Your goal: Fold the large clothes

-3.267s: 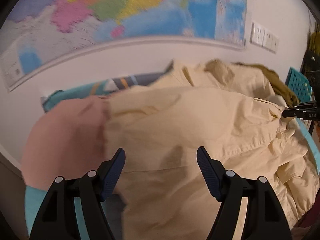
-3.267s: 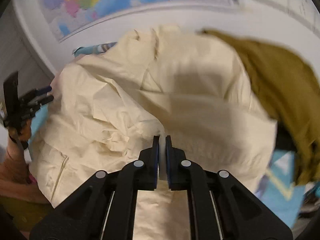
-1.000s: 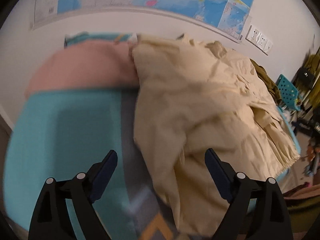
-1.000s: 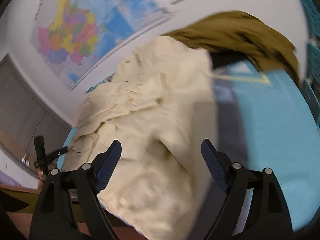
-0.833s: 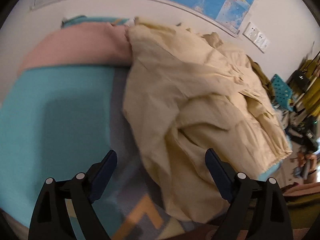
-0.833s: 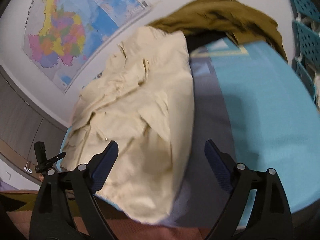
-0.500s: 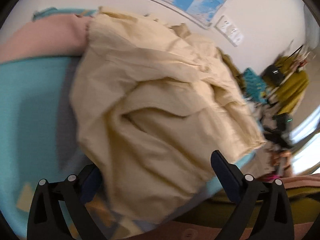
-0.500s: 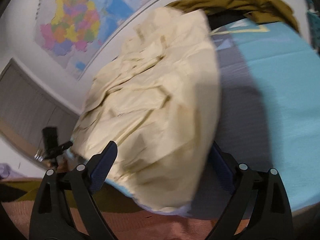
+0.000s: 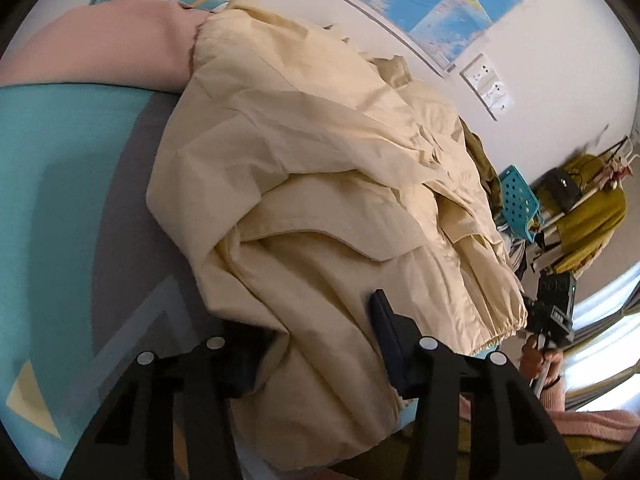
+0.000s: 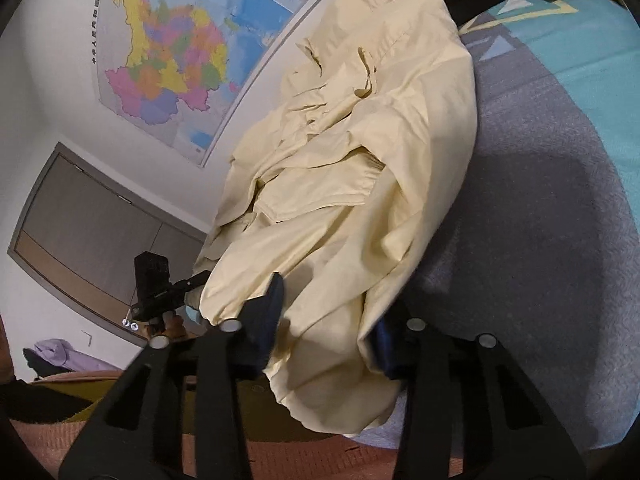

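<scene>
Both hand-held grippers — left, right — just closed, clamping the cream jacket's hem.

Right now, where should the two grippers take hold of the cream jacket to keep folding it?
By the near edge of the cream jacket, where it overhangs the bed, coming from the front. The left gripper and right gripper, jaws just closing, each already straddle a bunched corner there; the rest lies heaped, offering no free edge.

Both fisheye views are sharp, with strong barrel bending and black corners. Indoor light is soft and even; a blown-out bright window glares at the left view's right edge, and dark shadows pool on the grey-and-turquoise bedcover.
</scene>
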The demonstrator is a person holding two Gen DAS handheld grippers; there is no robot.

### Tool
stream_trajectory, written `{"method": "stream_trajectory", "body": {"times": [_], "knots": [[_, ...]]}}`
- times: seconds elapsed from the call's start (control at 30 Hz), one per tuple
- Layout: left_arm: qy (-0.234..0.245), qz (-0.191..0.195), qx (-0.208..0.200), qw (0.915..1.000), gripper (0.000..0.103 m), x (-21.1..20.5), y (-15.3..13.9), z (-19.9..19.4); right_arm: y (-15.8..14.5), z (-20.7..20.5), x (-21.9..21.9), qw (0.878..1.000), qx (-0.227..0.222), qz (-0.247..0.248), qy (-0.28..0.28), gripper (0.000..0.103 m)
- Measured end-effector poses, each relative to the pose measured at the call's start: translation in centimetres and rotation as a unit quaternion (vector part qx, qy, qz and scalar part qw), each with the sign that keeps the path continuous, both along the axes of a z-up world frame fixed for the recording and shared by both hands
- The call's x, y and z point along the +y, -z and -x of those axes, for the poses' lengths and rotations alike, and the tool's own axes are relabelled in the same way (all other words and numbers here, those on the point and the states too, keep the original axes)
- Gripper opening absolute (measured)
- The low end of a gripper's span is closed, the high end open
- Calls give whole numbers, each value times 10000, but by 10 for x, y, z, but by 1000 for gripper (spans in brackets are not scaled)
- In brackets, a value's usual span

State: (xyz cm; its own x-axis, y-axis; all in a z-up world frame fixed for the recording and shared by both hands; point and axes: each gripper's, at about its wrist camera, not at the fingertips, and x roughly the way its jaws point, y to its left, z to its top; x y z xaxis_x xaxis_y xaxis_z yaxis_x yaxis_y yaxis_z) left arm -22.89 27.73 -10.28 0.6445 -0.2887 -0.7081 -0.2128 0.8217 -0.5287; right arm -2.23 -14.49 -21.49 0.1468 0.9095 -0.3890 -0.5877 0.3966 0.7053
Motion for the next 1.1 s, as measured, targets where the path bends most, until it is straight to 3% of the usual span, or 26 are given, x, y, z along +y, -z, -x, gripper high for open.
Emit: {"method": "stream_trajectory", "body": {"times": [0.03, 0.07, 0.1, 0.13, 0.17, 0.2, 0.23, 0.3, 0.37, 0.67, 1.1], "knots": [[21, 21, -45, 10000, 56, -2, 0, 0, -3, 4, 2, 9999, -91, -32, -93, 58], [110, 80, -113, 9998, 70, -4, -1, 0, -5, 9, 5, 9996, -234, 62, -156, 65], [206, 81, -163, 9996, 76, -7, -1, -2, -6, 12, 10, 9992, -319, 202, -128, 65], [150, -63, -135, 9998, 74, -11, -2, -3, -7, 13, 14, 9988, -379, 305, -104, 64], [107, -172, -103, 9997, 64, -13, -1, -5, -6, 13, 16, 9985, -389, 365, -82, 53], [66, -269, -31, 9996, 45, -13, 0, -7, -4, 12, 18, 9990, -285, 330, -104, 35], [-4, -150, 37, 9999, 41, -9, 1, -7, -4, 12, 19, 9993, -246, 277, -86, 26], [-65, 102, 31, 9999, 25, -3, 0, -3, -9, 14, 12, 9995, -296, 91, 2, 18], [-99, 87, -100, 9999, 21, -2, -10, 4, -23, 21, 1, 9988, -435, -210, 70, 15], [66, 180, -944, 9953, 18, 4, -81, 61, -96, 87, -36, 9842, -1478, -974, -1, 13], [137, 183, -803, 9965, 18, 11, -90, 58, -111, 83, -37, 9818, -1429, -1226, 238, 13]]}}
